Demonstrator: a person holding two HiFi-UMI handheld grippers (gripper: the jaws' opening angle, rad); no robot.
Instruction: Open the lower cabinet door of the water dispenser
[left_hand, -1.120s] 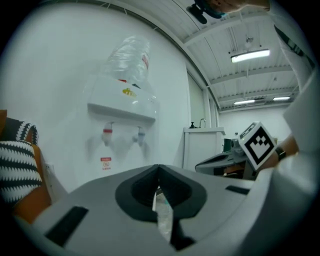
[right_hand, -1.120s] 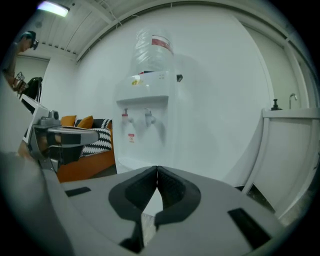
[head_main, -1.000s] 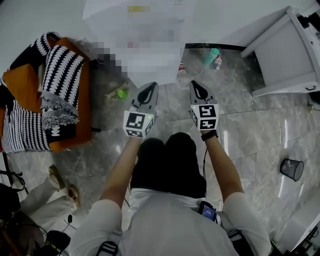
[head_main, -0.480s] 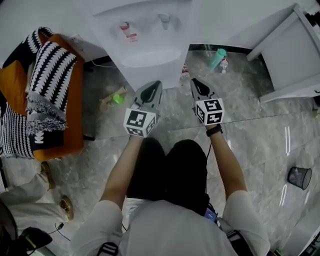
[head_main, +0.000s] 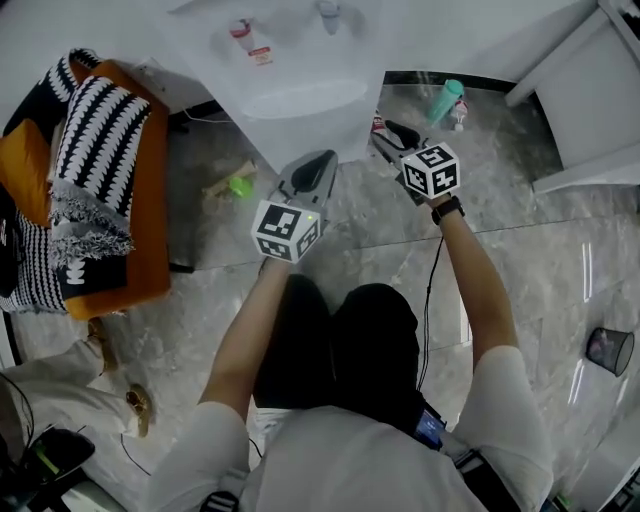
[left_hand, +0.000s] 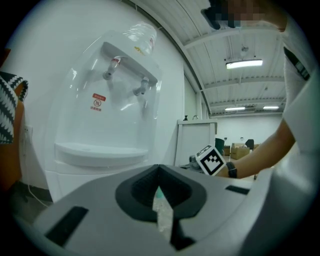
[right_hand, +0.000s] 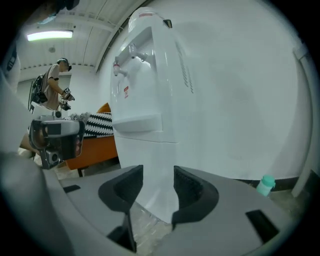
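Lower cabinet door (right_hand: 146, 172): the plain white front below the drip tray, flush with the body and closed; it stands straight ahead of both grippers, and neither is touching it
Water dispenser (head_main: 290, 85): white and upright against the wall, just ahead of the two gripper tips
Right gripper (right_hand: 158, 180): jaws apart with nothing gripped; the dispenser's lower right front corner shows through the gap, a little beyond the pads
Left gripper (left_hand: 159, 172): jaws together, only a thin slit between the pads and nothing in it; in the head view its tip is near the foot of the dispenser's front, left of the right gripper
Taps (left_hand: 111, 70): two, above and ahead of the left gripper, the left one with a red top
Drip tray (left_hand: 100, 150): a white shelf under the taps, above the door
Teal bottle (head_main: 447, 100): on the floor by the wall, just to the right of the right gripper
Green thing (head_main: 241, 186): small, on the floor left of the left gripper; too small to name
Orange sofa (head_main: 150, 215): well to the left of the left gripper
Striped blanket (head_main: 95, 130): black and white, draped over the sofa
White cabinet (head_main: 600, 100): far to the right of the right gripper
Bin (head_main: 610, 350): dark mesh, behind the right gripper and off to the right
Other person (right_hand: 54, 82): stands far off beyond the sofa, seen in the right gripper view
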